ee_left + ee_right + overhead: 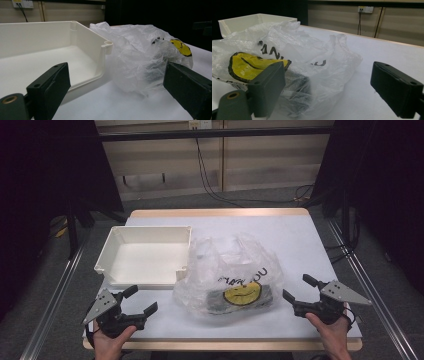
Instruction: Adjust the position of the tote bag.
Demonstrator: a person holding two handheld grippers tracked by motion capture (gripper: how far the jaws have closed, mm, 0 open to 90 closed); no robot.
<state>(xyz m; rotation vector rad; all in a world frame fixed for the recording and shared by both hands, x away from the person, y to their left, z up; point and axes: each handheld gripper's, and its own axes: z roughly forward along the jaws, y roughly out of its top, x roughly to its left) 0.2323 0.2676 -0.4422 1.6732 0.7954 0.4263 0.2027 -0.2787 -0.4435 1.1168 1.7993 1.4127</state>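
Plastic bag (227,277) with a yellow smiley lies on the white desk (295,240), between both claws, beside the white tray (145,255). Left claw (140,301) and right claw (296,287) are spread wide, holding nothing.

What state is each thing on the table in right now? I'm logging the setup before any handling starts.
Plastic bag: crumpled, lying on the table, something dark inside, touched by neither gripper.
White bin: upright, empty, beside the bag.
Left gripper: open, holding nothing, short of the bag.
Right gripper: open, holding nothing, short of the bag.
Table: covered in white.
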